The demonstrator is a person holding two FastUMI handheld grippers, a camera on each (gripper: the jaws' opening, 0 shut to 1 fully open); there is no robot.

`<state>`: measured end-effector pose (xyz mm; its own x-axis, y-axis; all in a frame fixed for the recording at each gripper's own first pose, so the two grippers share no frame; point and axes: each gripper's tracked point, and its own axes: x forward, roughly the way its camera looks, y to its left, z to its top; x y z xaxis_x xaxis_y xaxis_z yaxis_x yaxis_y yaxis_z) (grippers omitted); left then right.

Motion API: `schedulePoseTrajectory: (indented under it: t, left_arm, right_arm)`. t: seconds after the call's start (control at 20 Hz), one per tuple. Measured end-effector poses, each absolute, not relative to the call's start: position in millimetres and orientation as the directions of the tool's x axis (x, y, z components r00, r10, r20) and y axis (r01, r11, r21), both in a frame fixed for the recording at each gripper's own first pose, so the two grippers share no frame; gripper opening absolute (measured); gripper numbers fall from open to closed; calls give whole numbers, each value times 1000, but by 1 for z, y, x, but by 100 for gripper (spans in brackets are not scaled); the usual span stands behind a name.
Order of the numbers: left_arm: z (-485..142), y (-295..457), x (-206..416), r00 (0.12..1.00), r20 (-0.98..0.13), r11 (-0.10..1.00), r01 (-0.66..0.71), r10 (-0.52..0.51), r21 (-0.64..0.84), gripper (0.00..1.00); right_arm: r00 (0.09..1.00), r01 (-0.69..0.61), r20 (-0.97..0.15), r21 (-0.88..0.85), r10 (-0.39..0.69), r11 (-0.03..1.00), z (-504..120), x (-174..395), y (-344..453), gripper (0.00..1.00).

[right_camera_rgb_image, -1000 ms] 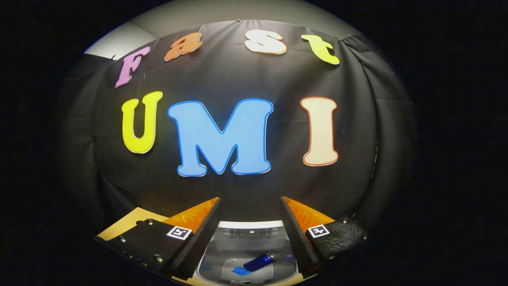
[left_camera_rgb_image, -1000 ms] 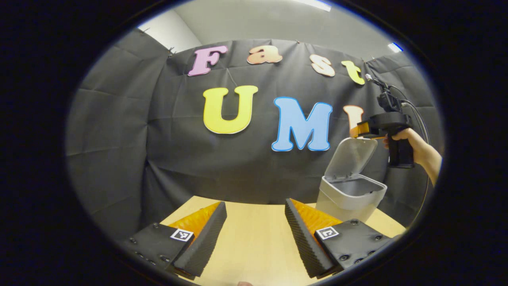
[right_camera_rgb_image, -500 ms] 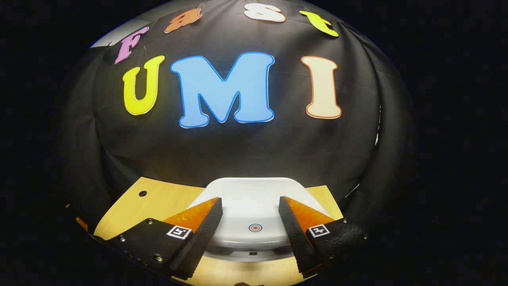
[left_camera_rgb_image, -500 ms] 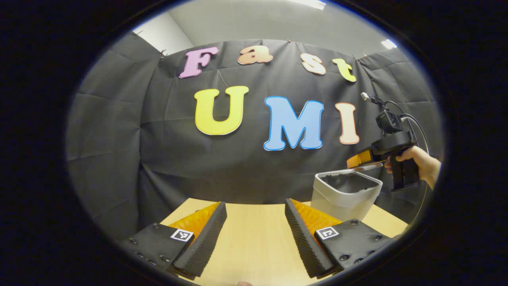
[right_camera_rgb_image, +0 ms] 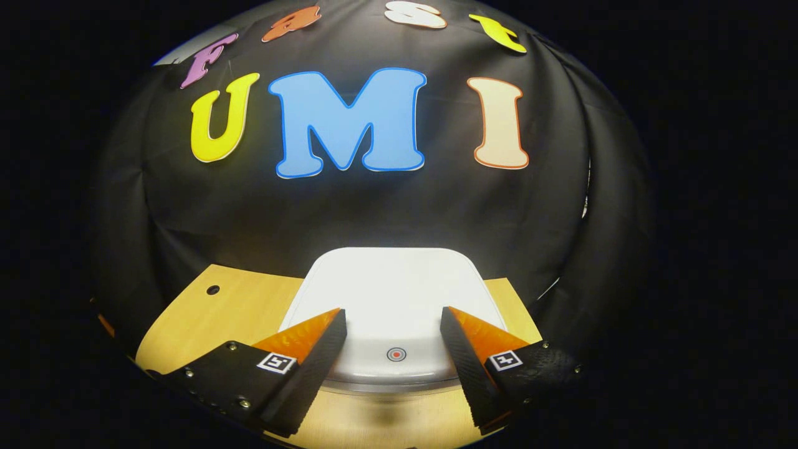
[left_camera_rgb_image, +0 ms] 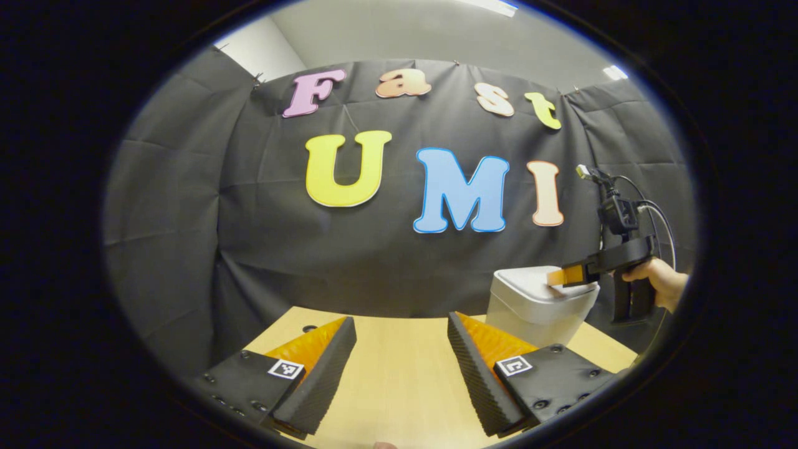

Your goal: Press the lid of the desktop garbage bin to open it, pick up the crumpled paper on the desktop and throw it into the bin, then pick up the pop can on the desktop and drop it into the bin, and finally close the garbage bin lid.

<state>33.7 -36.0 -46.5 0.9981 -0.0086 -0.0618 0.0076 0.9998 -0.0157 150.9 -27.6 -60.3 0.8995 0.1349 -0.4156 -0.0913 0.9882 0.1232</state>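
A white desktop bin (left_camera_rgb_image: 530, 308) stands at the far right of the wooden table, its lid (right_camera_rgb_image: 391, 293) lying flat and shut, with a small round red mark (right_camera_rgb_image: 396, 354) near the lid's front edge. In the right gripper view my right gripper (right_camera_rgb_image: 393, 324) is open and its fingers rest on the lid, one on each side of the mark. The left gripper view shows that same right gripper (left_camera_rgb_image: 561, 275), held by a hand (left_camera_rgb_image: 654, 284), tips down on the lid. My left gripper (left_camera_rgb_image: 402, 324) is open and holds nothing, hovering over bare table well left of the bin.
The light wooden table (left_camera_rgb_image: 399, 380) ends at the black cloth wall close behind the bin. A small dark hole (right_camera_rgb_image: 213, 290) sits in the tabletop left of the bin. A cable (left_camera_rgb_image: 654, 212) loops up from the right gripper.
The lid stood upright with a blue can and blue paper visible inside; the right gripper has pushed it down flat and shut. The left gripper has hardly moved.
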Motion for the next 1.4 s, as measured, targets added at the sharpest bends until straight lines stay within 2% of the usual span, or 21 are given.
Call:
schedulePoseTrajectory:
  t: [0.8, 1.15, 1.4]
  left_arm:
    - [-46, -46, 40, 997, -46, 997, 68, -69, -22, 97]
    - [-48, -56, 40, 993, -43, 993, 112, -114, -47, 97]
    - [-43, -59, 33, 992, -28, 992, 118, -119, -38, 97]
  right_arm:
    - [910, -39, -404, 146, 96, 989, -68, 132, -28, 98]
    - [892, -44, -442, 132, 98, 990, -73, 132, -27, 99]
    - [885, -25, -462, 85, 61, 996, -73, 132, -28, 99]
